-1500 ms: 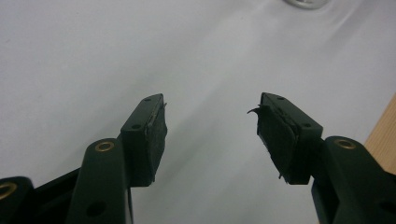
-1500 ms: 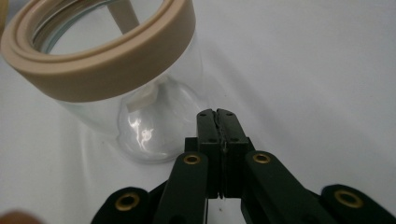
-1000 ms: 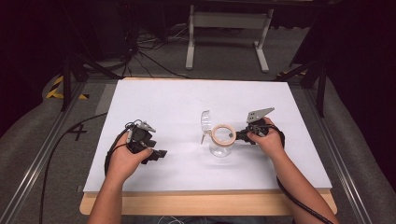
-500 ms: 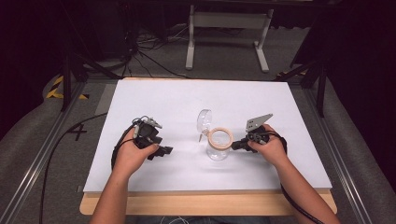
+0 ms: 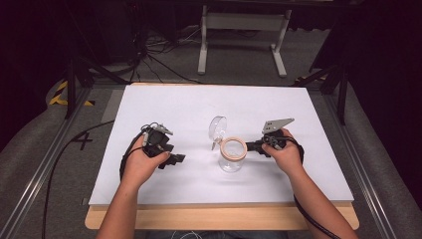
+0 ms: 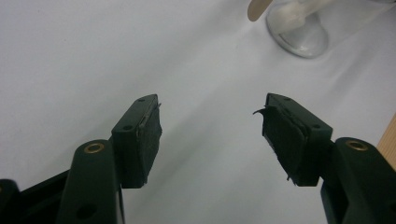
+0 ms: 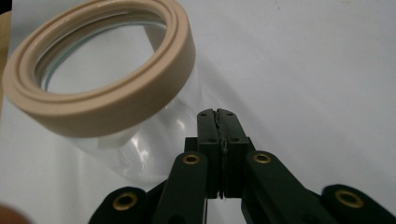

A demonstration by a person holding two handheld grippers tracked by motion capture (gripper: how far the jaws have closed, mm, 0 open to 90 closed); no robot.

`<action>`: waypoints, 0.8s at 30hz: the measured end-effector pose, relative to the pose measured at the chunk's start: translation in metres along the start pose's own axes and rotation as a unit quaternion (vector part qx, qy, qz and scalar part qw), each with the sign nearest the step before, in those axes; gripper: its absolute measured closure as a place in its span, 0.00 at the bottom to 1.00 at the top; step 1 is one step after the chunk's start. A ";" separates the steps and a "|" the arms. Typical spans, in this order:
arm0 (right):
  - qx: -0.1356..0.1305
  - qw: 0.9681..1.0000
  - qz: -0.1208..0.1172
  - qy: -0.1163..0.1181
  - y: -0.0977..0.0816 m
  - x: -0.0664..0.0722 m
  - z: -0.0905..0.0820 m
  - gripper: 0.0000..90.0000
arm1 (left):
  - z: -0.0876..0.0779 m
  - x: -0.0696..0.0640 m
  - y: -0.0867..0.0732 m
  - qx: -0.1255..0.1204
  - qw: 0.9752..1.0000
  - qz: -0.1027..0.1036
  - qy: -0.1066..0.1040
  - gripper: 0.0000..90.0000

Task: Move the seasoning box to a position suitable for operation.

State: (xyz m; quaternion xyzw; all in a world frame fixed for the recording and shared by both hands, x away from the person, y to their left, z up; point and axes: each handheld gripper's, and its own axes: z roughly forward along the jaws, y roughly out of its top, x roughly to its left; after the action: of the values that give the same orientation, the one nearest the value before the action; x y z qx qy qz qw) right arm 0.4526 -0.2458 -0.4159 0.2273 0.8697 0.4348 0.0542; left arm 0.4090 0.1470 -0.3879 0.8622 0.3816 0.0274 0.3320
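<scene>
The glass jar [image 5: 232,158] with its beige ring [image 5: 233,148] stands upright near the middle of the white table [image 5: 164,107], its round clear lid [image 5: 217,129] tilted up just beyond its far left side. The right gripper [image 5: 250,146] sits clenched on nothing, its tips at the jar's right side just under the ring, probably to steady or nudge it. The left gripper [image 5: 181,158] rests released, jaws wide, well left of the jar, likely waiting. Grey carpet, cables and a metal stand [image 5: 242,22] lie beyond the table's far edge

Bare table [image 5: 189,107] all round — only the glass jar [image 5: 232,158] stands between both tongs.
</scene>
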 end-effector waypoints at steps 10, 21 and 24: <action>0.027 0.999 -0.015 0.044 -0.005 0.004 0.006 1.00 | -0.002 0.005 -0.004 -0.018 1.000 -0.008 -0.004 0.39; 0.065 0.994 -0.050 0.078 -0.003 0.035 0.006 1.00 | 0.006 0.008 0.004 -0.053 0.998 -0.040 0.001 0.38; 0.069 0.992 -0.058 0.083 -0.002 0.041 0.008 1.00 | 0.007 0.008 0.006 -0.051 0.998 -0.031 0.008 0.43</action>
State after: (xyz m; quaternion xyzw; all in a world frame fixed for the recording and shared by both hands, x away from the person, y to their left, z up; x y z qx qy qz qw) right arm 0.4174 -0.2223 -0.4182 0.1431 0.9108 0.3871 -0.0093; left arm 0.4209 0.1457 -0.3911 0.8315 0.4092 0.0432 0.3732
